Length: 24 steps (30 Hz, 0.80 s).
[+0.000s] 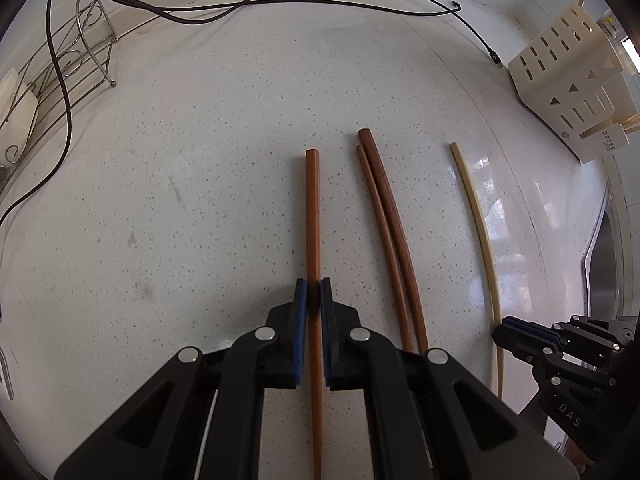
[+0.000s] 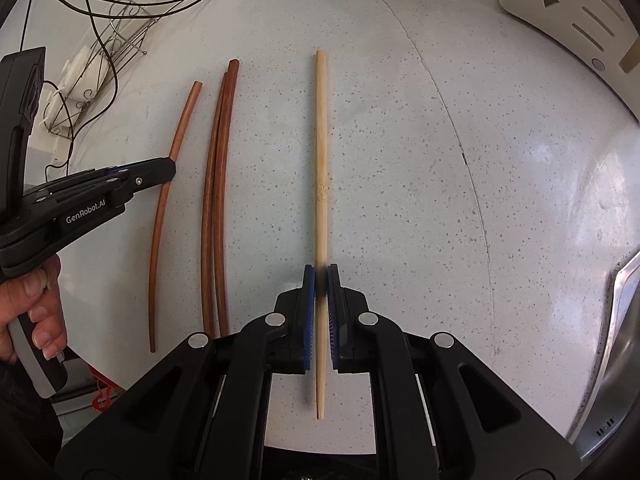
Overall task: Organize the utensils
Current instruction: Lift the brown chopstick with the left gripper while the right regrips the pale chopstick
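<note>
Now | left gripper (image 1: pixel 314 294) fingers clamp orange chopstick (image 1: pixel 312 208) | right gripper (image 2: pixel 321 280) fingers clamp bamboo chopstick (image 2: pixel 321 152)

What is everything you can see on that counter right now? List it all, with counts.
orange-brown chopstick: 1, lying on the counter, gripped by the left tongs
dark brown chopsticks: 2, side by side and touching, lying between the other two chopsticks
pale bamboo chopstick: 1, lying on the counter, gripped by the right tongs
utensil holder: 1, cream with slots, far right corner
wire rack: 1, metal, far left by the wall
cables: black, more than one, count unclear, trailing along the back
sink: 1, steel, only its edge shows, right edge
counter: 1, white speckled
left tongs: 1, black with blue pads, shut
right tongs: 1, black with blue pads, shut
hand: 1, holding the left tongs' handle
</note>
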Tool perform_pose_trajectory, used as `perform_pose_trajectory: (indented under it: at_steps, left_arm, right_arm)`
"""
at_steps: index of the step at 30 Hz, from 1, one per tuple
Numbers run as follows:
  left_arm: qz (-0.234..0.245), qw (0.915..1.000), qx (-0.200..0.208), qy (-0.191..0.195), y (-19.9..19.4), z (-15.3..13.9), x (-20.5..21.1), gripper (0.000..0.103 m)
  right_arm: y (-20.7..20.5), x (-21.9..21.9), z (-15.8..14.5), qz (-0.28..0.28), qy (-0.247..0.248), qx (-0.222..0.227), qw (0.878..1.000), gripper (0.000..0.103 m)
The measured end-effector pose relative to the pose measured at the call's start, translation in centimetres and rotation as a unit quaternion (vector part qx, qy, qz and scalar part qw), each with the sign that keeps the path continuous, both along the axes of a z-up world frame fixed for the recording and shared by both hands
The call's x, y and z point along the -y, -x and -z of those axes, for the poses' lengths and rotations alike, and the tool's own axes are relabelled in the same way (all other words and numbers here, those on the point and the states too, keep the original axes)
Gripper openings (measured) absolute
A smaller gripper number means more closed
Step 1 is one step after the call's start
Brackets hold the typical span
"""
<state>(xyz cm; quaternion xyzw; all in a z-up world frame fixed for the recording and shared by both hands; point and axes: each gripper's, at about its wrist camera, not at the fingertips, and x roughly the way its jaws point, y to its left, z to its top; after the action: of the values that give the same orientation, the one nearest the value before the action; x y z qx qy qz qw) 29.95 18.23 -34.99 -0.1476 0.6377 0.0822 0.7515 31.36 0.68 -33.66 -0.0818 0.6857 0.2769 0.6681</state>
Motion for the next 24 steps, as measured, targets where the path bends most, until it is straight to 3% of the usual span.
perform_pose_trajectory:
  at_steps: [8, 24]
  left_arm:
    - [-0.007, 0.9999, 0.002, 0.008, 0.2, -0.1, -0.3, 0.006]
    - [-0.011, 0.9999, 0.006, 0.011, 0.7, 0.2, -0.7, 0.006]
  right_arm:
    - [-0.8, -1.7, 0.2, 0.001, 0.012, -0.006, 1.0, 0.008]
    - [-3.6, -5.9, 0.1, -0.038, 0.039, 0.03, 0.998, 0.014]
